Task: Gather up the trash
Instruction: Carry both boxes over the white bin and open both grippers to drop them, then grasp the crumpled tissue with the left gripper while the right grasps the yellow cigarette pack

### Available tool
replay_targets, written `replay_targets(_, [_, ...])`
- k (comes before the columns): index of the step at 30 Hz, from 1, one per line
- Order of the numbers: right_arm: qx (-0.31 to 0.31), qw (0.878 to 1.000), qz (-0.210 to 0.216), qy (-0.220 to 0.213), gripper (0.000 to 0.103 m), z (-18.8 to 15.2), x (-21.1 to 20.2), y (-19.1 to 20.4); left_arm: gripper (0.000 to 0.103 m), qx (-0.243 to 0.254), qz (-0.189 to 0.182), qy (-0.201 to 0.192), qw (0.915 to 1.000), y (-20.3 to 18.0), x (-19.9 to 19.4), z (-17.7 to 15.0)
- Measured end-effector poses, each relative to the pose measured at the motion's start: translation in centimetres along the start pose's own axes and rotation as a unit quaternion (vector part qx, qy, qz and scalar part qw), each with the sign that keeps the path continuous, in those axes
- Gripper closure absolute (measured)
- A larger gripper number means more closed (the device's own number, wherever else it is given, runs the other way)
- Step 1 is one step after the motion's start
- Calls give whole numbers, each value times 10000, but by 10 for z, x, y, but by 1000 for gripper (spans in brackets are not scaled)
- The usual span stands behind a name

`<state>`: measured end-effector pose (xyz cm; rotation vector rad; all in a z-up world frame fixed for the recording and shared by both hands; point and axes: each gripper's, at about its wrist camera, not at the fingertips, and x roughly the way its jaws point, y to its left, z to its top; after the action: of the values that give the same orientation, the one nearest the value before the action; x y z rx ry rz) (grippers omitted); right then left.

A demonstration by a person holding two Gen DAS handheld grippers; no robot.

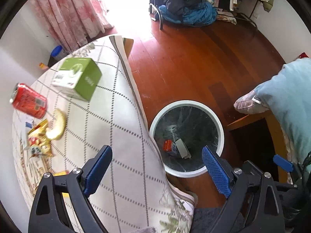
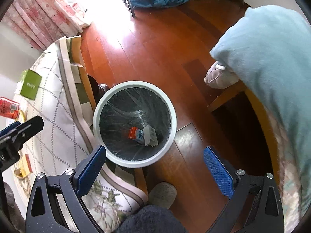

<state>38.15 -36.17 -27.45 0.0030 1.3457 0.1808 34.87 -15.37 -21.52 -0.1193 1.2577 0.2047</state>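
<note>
Two grippers: both were empty, jaws spread wide, nothing between the blue pads.
Left gripper [image 1: 157, 156]: it hung over the table's edge, one finger above the cloth and the other above the bin's near rim.
Right gripper [image 2: 155, 156]: it hung almost straight above the bin, fingers apart on either side of the near rim.
Bin [image 2: 101, 104]: a white-rimmed round bin with a dark liner stood on the wooden floor [image 2: 155, 48], just beside the table.
Already binned: one small carton [image 2: 143, 135], orange and white, lay at the bottom of the liner.
Trash left on the table [image 1: 124, 136]: a red can [image 1: 29, 101] on its side, a green and white box [image 1: 79, 77], a pale fruit peel [image 1: 58, 125] and a yellow snack wrapper [image 1: 38, 139] touching the peel; all lay well apart from the bin.
Progress, as judged: early, with most of the litter uncollected.
Risk, can: lying on its side, it could roll off the pads or off the table if nudged.
Risk, peel and wrapper: being flat and overlapping, a pinch might catch the cloth or lift both unevenly.
Risk, box: its width looked close to the jaw opening, so a corner grip might slip.
Risk, drop: the bin stood partly under the cloth's overhang, so a release too near the table could miss.
</note>
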Motion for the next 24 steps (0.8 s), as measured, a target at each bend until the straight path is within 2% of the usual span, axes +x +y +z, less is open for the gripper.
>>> replay_targets(6, [-24,9993,33,-359,1,-20,-50,0,9,-105,16,-358,9993,9,-43,-21])
replay_targets(13, [45,9969,306,-728,1,-42,-109,9,9,-561,-38,-715,9959,43,-89,-46])
replay_targets(16, [7,9958,521,-751,1,-49,-126,28,9,-913,123,-780,9927,77,-100,-60])
replay_targets(19, [-180,9949,811,-576,1,-54,-127,56,9,-1403,446,-742,9863,129,-102,-81])
replay_targets(22, [-765,9923,918,-314,1,-60,-112,105,9,-1806,766,-511,9792,181,-85,-107])
replay_targets(24, [-1305,9859,1049,-66,1,-64,-95,146,9,-2086,918,-301,9732,212,-71,-128])
